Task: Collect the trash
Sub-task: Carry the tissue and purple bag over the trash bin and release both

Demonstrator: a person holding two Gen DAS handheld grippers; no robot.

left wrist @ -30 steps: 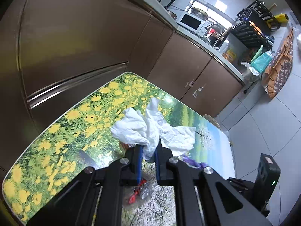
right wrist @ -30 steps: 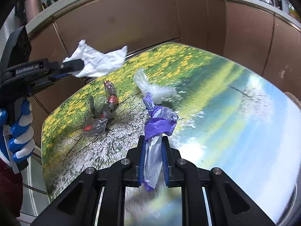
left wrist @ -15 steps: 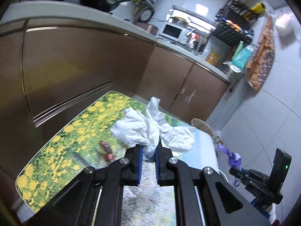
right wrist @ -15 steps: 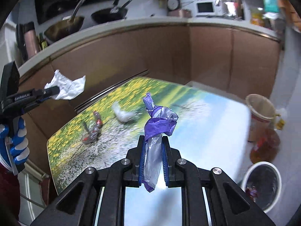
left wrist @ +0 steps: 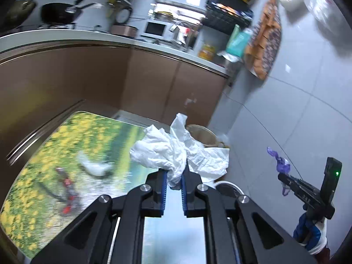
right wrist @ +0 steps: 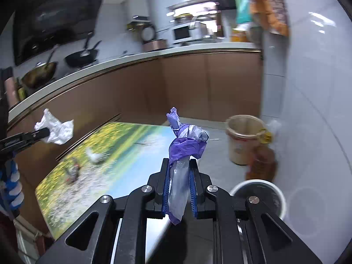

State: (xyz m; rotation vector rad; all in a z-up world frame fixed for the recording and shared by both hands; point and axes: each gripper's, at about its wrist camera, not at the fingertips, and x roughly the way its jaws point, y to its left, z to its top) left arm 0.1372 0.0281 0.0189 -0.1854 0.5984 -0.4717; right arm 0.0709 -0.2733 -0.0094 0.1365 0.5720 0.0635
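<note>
Since a second ago both grippers have lifted away from the table (right wrist: 132, 176) and swung toward the floor beyond its far end; the wrappers that filled the near view then now lie small and blurred on the flowered tabletop.

Nearest in the left wrist view, the left gripper (left wrist: 173, 176) is clamped on a crumpled white tissue (left wrist: 176, 154), which bunches above its blue pads, held in the air over the table's far end. In the right wrist view, the right gripper (right wrist: 179, 176) is closed on a twisted purple plastic bag (right wrist: 187, 147), also held clear of the table, past its far corner.

On the floor just off that corner of the table stands a white-rimmed trash bin (right wrist: 259, 189), dark inside. Beyond it, farther from the table, a tan bucket (right wrist: 242, 136) stands beside a blurred brownish bottle (right wrist: 261, 160).

On the table lie a small white wad (right wrist: 95, 156) and reddish wrappers (right wrist: 73, 171). Past the table run brown cabinets (right wrist: 176, 83) under a pale counter.
</note>
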